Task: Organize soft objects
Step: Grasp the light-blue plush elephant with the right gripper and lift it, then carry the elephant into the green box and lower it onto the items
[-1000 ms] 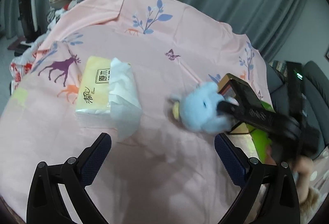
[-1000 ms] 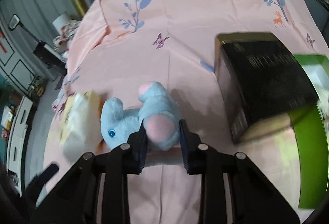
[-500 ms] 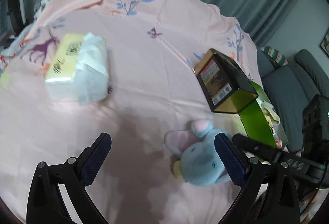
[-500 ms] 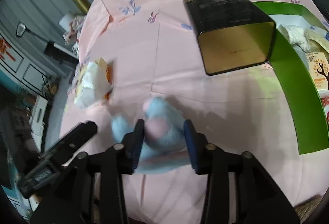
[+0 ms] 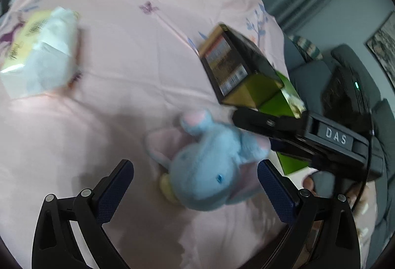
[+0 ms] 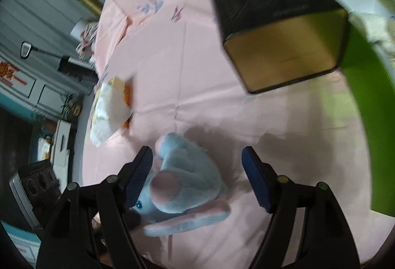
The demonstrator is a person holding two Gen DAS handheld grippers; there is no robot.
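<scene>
A blue plush elephant [image 5: 209,165] with pink ears lies on the pink tablecloth [image 5: 123,59], between the fingers of my open left gripper [image 5: 195,182]. In the right wrist view the elephant [image 6: 182,185] lies between the spread fingers of my right gripper [image 6: 197,170], close to the left finger, and is no longer squeezed. The right gripper's body [image 5: 308,135] shows in the left wrist view, just right of the toy. A yellow tissue pack [image 5: 39,46] with a white tissue sticking out lies at the far left.
A black and gold box [image 6: 279,39] lies on its side on the cloth, against a green tray [image 6: 365,106] at the right that holds some items. Grey sofa [image 5: 345,66] and curtains stand behind the table.
My right gripper carried the elephant toward the near edge of the table and opened, letting it go. My left gripper moved in so the toy now lies between its open fingers.
</scene>
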